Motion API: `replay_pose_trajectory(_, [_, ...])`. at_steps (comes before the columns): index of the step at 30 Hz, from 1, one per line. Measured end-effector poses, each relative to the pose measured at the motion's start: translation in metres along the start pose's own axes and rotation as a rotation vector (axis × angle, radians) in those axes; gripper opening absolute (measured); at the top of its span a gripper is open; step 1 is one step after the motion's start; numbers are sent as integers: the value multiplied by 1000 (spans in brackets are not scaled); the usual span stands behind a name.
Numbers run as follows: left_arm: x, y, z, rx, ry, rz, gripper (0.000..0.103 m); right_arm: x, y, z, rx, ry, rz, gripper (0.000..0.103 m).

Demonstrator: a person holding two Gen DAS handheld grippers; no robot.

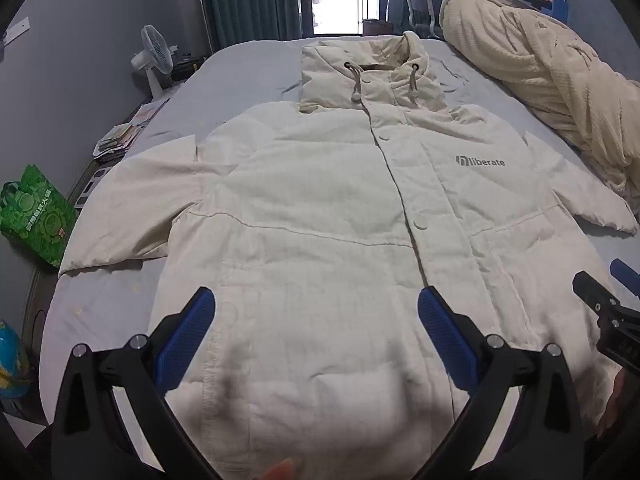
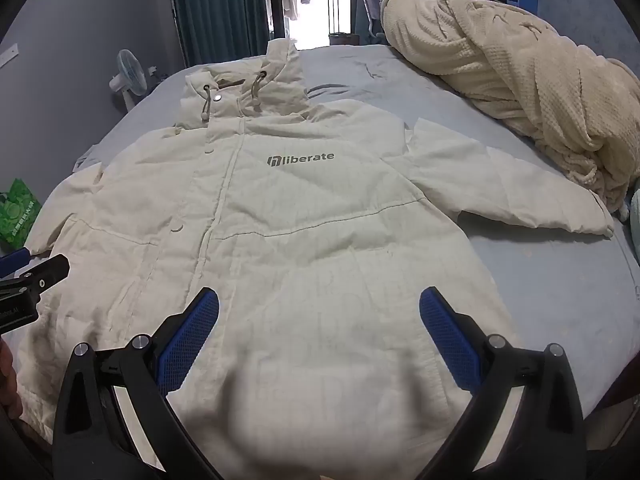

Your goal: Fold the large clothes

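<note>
A cream hooded jacket (image 1: 320,208) with a grey "liberate" logo lies flat and face up on the bed, buttoned, both sleeves spread out to the sides. It also shows in the right wrist view (image 2: 304,216). My left gripper (image 1: 316,304) is open and empty above the jacket's lower left part near the hem. My right gripper (image 2: 320,304) is open and empty above the lower right part. The right gripper shows at the right edge of the left wrist view (image 1: 600,296). The left gripper shows at the left edge of the right wrist view (image 2: 36,280).
The bed (image 1: 240,76) has a pale blue-grey sheet. A rolled cream blanket (image 1: 540,76) lies along its right side. A white fan (image 1: 154,56), magazines (image 1: 118,140) and a green bag (image 1: 34,216) stand left of the bed. A window and teal curtains are behind.
</note>
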State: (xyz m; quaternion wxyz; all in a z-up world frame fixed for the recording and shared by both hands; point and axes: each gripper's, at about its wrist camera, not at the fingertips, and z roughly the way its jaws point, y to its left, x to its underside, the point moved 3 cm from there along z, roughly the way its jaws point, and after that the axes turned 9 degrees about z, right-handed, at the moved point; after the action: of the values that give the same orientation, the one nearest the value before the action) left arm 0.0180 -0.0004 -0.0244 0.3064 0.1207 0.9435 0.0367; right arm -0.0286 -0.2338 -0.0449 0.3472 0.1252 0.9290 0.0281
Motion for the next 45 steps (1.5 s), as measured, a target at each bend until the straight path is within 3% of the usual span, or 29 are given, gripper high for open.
replay_pose_trajectory(45, [1,-1,-1,-4,0,0,97,1,1,2,3,-3,-2,97])
